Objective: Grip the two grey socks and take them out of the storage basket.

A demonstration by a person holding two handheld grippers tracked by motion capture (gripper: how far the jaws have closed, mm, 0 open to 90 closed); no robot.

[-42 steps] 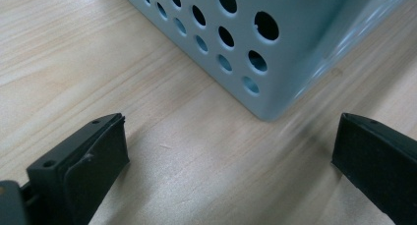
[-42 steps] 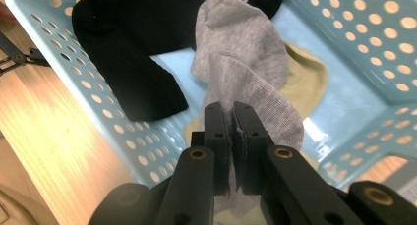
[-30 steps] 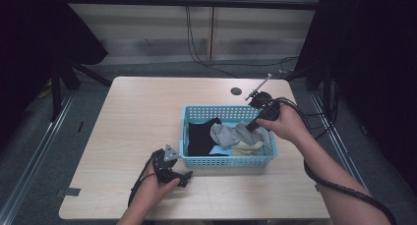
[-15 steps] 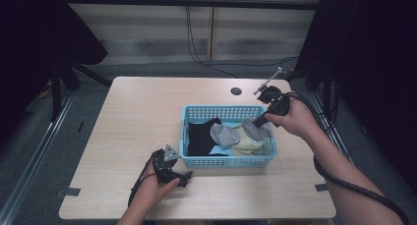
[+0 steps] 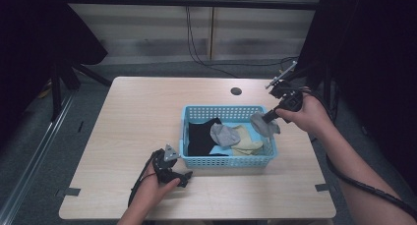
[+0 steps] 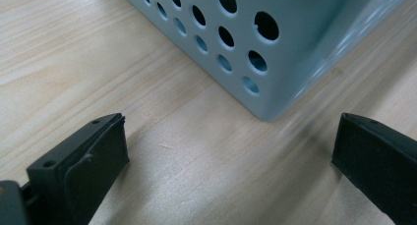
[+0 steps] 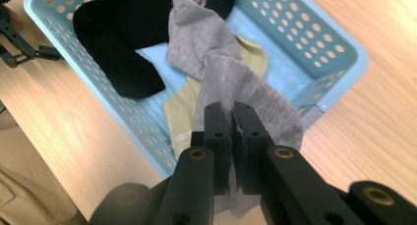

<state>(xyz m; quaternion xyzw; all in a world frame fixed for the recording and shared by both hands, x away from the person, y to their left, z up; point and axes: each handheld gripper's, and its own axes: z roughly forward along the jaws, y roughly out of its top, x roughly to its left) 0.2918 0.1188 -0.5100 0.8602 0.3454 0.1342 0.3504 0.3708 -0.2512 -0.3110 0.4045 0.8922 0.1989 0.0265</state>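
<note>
The right tongs [image 7: 232, 119] are pressed together on a grey sock [image 7: 246, 92], pinching its fabric between the two black jaws; in the right gripper view the sock drapes from the jaw tips on both sides, its far end trailing forward and down into the blue basket [image 7: 339, 48] beyond the tips. In the high view the right tongs [image 5: 269, 118] hang above the right end of the blue basket [image 5: 226, 161], with the grey sock [image 5: 261, 125] dangling just below and beside the jaws, over the basket's right rim. Ahead of these tongs, inside the basket, lie a second grey sock [image 5: 225, 134], which the held sock's far end seems to touch, a black sock [image 7: 118, 48] further off to the left of the jaws, and a pale yellow sock [image 7: 182, 107] under the hanging fabric. The left tongs [image 6: 231, 151] are spread wide with nothing between the jaws, held low over the desk [image 6: 74, 53]; a near corner of the blue basket [image 6: 275, 53] stands just ahead of them, between the lines of the two jaws but clear of both pads. In the high view the left tongs [image 5: 183, 178] rest by the basket's near left corner, well apart from the held sock, which lies off at the basket's opposite end from them.
</note>
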